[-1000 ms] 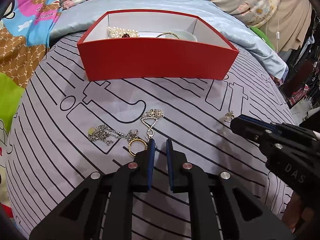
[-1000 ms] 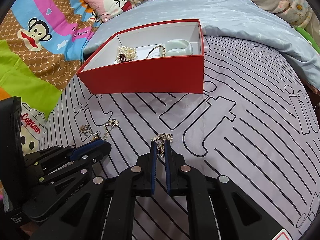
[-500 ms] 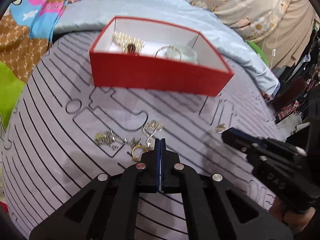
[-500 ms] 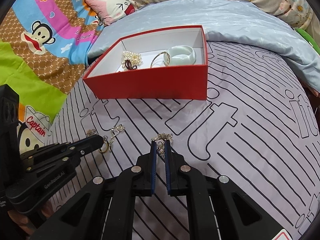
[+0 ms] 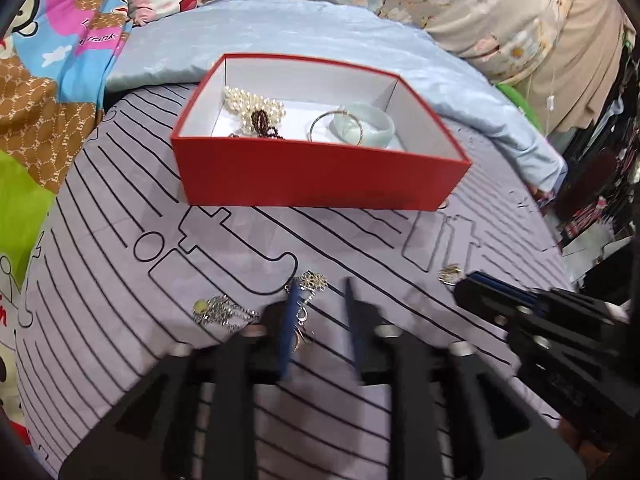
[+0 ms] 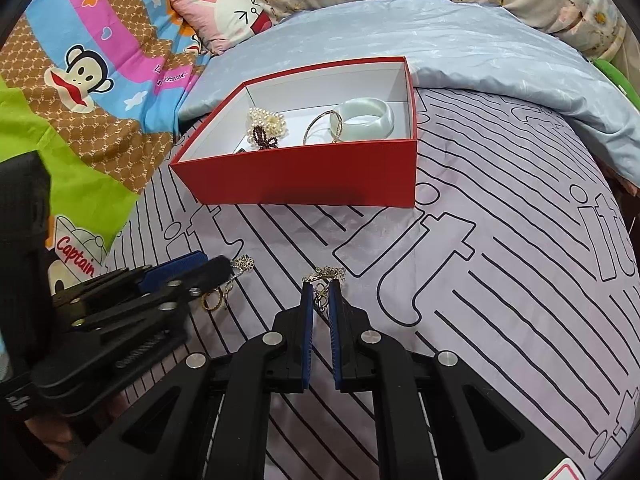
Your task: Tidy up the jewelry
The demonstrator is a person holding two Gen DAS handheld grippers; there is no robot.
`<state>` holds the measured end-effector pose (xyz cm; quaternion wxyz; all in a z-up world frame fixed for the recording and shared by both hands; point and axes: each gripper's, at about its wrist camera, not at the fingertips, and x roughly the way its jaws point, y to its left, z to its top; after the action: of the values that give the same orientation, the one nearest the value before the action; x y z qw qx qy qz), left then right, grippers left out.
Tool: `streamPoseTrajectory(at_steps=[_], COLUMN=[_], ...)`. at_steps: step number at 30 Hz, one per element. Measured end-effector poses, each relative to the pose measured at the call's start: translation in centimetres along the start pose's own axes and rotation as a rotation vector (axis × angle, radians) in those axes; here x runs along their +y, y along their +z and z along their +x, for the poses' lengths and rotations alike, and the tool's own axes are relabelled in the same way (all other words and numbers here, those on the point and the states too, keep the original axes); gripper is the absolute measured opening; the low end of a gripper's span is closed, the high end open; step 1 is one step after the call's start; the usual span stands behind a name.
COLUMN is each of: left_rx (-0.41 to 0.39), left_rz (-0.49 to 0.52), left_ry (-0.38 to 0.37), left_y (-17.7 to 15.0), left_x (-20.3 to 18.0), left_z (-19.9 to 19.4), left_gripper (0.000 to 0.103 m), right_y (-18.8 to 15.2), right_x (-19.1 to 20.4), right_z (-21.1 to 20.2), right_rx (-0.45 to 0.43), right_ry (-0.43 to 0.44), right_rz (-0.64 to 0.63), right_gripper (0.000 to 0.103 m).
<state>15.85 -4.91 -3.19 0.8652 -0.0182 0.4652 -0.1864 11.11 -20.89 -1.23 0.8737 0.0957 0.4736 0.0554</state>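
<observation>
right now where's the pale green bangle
The pale green bangle lies inside the red box, at its right end in both wrist views, with a thin gold hoop leaning against its left side.

A bed spread with a lilac line-patterned sheet (image 6: 500, 248), a pale blue quilt (image 6: 460, 40), a cartoon monkey blanket (image 6: 84, 68) and a floral grey cover (image 5: 460, 4) fills the view.

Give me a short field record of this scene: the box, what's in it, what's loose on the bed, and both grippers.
box: open red cardboard box on the grey line-patterned bedspread
in box: white pearl strand, pale green jade bangle, thin gold bangle
loose: silver chain, gold ring
left gripper: jaws just opened, over a flower-pendant necklace
right gripper: shut on a small gold chain
</observation>
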Motion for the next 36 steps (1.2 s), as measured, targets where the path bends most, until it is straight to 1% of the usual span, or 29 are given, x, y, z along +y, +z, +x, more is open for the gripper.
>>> streamPoseTrajectory(at_steps=[2, 7, 9, 10, 11, 12, 18, 23, 29, 33, 36], left_rx=[0.000, 0.034, 0.025, 0.024, 0.023, 0.025, 0.042, 0.022, -0.021, -0.059, -0.099], left_rz=[0.012, 0.017, 0.022, 0.023, 0.019, 0.019, -0.018, -0.045, -0.057, -0.061, -0.054], left_ry=[0.017, 0.057, 0.061, 0.062, 0.061, 0.057, 0.009, -0.013, -0.038, -0.049, -0.051], left_y=[0.1, -0.4, -0.5, -0.5, -0.5, -0.5, -0.2, 0.3, 1.5, 3.2, 5.2], left_x=[-0.2, -0.1, -0.1, -0.1, 0.0, 0.1, 0.9, 1.2, 1.2, 1.2, 1.2], left_z=[0.7, 2.5, 2.6, 2.6, 2.7, 2.7, 2.5, 1.2, -1.6, -3.7, -5.0], left_gripper=[0.033, 0.033, 0.032, 0.030, 0.020, 0.018, 0.018, 0.018, 0.018, 0.018, 0.018], right_y=[0.0, 0.0, 0.1, 0.1, 0.2, 0.2, 0.3, 0.7, 1.7, 3.4, 5.0], right_x=[-0.1, -0.5, -0.6, -0.6, -0.6, -0.7, -0.3, 0.0, 0.7, 1.2, 1.5], right_z=[0.0, 0.3, 0.5, 0.6, 0.6, 0.7, 0.7, 0.2, -1.0, -2.0, -2.8], right_rx=[0.000, 0.006, 0.008, 0.009, 0.010, 0.011, 0.008, -0.005, -0.036, -0.075, -0.114], right_ry=[-0.001, -0.003, -0.002, -0.003, -0.003, -0.001, 0.000, 0.002, 0.021, 0.045, 0.041], right_rz=[0.002, 0.009, 0.011, 0.010, 0.010, 0.011, 0.004, -0.001, -0.010, -0.019, -0.040], right_gripper=[0.007, 0.007, 0.007, 0.007, 0.007, 0.007, 0.007, 0.007, 0.007, 0.007, 0.007])
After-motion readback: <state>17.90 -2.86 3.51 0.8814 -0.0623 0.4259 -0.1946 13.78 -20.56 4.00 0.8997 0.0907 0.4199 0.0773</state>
